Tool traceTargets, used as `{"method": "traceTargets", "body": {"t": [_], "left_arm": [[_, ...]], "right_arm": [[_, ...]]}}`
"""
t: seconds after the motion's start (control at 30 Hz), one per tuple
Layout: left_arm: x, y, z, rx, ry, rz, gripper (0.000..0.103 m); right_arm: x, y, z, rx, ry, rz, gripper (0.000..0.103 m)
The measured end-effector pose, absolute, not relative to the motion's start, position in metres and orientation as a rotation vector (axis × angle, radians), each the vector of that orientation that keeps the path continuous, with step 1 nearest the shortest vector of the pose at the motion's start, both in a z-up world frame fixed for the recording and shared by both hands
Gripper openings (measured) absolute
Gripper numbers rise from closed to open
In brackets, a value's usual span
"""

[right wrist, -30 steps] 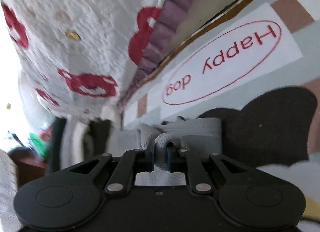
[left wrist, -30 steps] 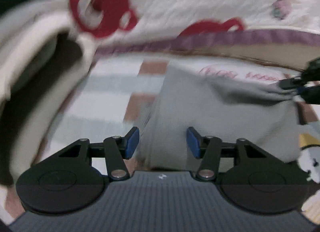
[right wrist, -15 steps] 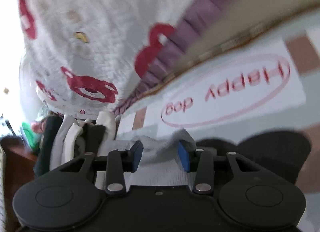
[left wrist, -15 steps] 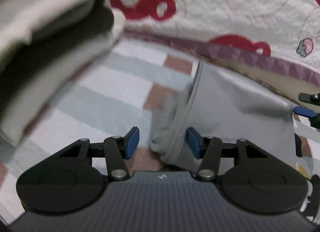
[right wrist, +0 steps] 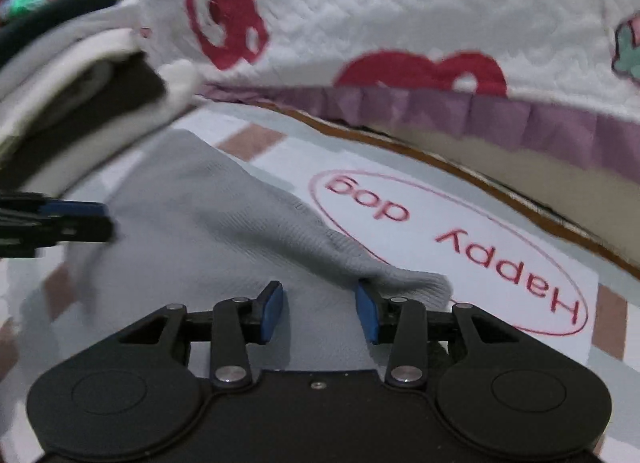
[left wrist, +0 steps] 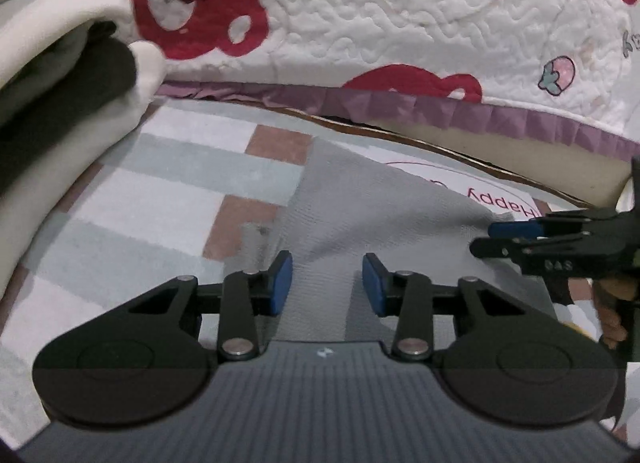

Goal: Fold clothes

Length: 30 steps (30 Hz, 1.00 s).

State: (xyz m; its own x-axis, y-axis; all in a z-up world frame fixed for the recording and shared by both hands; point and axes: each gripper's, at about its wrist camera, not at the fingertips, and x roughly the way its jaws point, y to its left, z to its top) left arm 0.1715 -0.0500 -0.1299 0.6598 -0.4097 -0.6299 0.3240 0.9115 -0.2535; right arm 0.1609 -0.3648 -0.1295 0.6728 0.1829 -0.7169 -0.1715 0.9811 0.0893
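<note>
Cloth (left wrist: 360,215): grey, lying on checked mat (left wrist: 168,199), right of stack (left wrist: 60,75).
Left gripper (left wrist: 326,283): fingers spread, empty, over near edge.
Right gripper (right wrist: 318,309): spread, empty, beside raised corner.
Technique: pinch both near corners evenly; fold flat.

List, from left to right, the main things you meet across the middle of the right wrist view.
Left gripper → grey garment → "Happy dog" print on the mat.
</note>
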Motion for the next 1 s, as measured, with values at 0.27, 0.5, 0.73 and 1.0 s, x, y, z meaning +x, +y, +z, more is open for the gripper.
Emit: {"method": "traceTargets", "body": {"t": [0.27,0.5,0.73,1.0], "left_arm": [[0.176,-0.003,-0.139,-0.265,0.858,-0.331,0.058],[0.182,0.025,-0.154,-0.501,0.945,-0.352,0.062],[0.182,0.022,-0.17,-0.671,0.944,-0.408,0.062],[0.18,0.022,-0.17,-0.671,0.902,-0.387,0.033]], "right_arm": [[0.156,-0.392,-0.123,0.245,0.789,-0.056,0.048],[0.071,-0.415,-0.11,0.704,0.806,-0.194,0.07],[0.026,-0.388,-0.159,1.175,0.919,-0.172,0.07],[0.014,-0.371,-0.188,1.374,0.653,-0.224,0.071]]}}
